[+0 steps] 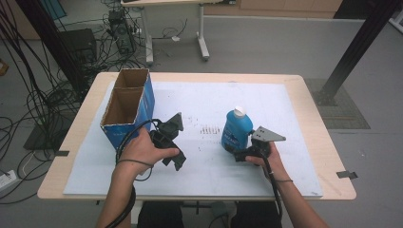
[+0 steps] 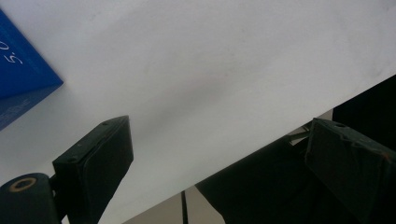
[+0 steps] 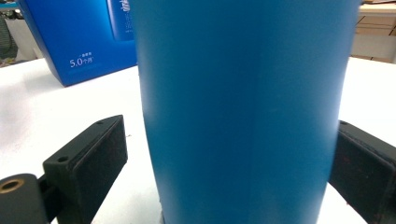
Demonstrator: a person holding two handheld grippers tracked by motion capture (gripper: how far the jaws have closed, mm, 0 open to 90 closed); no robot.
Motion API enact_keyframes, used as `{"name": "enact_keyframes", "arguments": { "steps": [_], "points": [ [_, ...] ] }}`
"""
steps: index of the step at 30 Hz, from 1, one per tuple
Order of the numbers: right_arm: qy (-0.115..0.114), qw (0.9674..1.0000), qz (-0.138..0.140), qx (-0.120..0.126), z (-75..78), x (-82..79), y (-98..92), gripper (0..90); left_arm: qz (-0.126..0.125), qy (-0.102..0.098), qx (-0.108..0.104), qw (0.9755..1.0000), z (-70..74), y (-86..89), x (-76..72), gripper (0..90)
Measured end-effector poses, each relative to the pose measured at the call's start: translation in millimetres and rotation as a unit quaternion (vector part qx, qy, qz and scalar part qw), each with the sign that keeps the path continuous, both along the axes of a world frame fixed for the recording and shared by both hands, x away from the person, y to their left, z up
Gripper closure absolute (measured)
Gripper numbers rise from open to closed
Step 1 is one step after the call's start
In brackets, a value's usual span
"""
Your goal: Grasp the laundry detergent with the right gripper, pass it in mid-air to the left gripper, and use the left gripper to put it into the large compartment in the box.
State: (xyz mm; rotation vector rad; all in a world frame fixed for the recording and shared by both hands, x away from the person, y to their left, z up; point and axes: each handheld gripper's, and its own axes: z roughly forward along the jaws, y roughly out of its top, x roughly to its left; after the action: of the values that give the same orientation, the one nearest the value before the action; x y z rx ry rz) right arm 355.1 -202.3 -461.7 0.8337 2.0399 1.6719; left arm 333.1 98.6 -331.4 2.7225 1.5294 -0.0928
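Note:
A blue bottle [image 1: 235,131] with a white cap stands upright on the white sheet [image 1: 199,97], right of centre. My right gripper [image 1: 239,151] is at its base, open, and the bottle [image 3: 243,93] stands between the two jaws. The left jaw is a clear gap away from the bottle, while the right jaw is close against its side. My left gripper [image 1: 175,158] is held over the sheet just right of the blue box [image 1: 148,100]. In its own view the left gripper [image 2: 219,135] is open and holds nothing, tilted down at the sheet's near edge.
The blue cardboard box [image 3: 84,37] is open at the top with two compartments and stands at the table's back left; its corner [image 2: 18,70] shows beside the left jaw. Cables and table legs are on the floor behind the wooden table [image 1: 309,123].

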Motion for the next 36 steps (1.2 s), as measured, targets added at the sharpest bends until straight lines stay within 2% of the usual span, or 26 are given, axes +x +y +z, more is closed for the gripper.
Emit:
{"name": "enact_keyframes", "arguments": {
  "steps": [26, 36],
  "points": [
    [0.000, 1.0000, -0.003, 0.003, 0.9, 0.3, 2.8, 5.5, -0.001, 0.000, 0.000, 1.0000, 0.5, 0.5, -1.2, 8.1],
    [0.005, 1.0000, -0.005, 0.006, -0.1, 1.2, 2.5, 15.0, -0.003, 0.000, 0.000, 1.0000, 1.4, 0.6, -1.7, 8.1]
  ]
}}
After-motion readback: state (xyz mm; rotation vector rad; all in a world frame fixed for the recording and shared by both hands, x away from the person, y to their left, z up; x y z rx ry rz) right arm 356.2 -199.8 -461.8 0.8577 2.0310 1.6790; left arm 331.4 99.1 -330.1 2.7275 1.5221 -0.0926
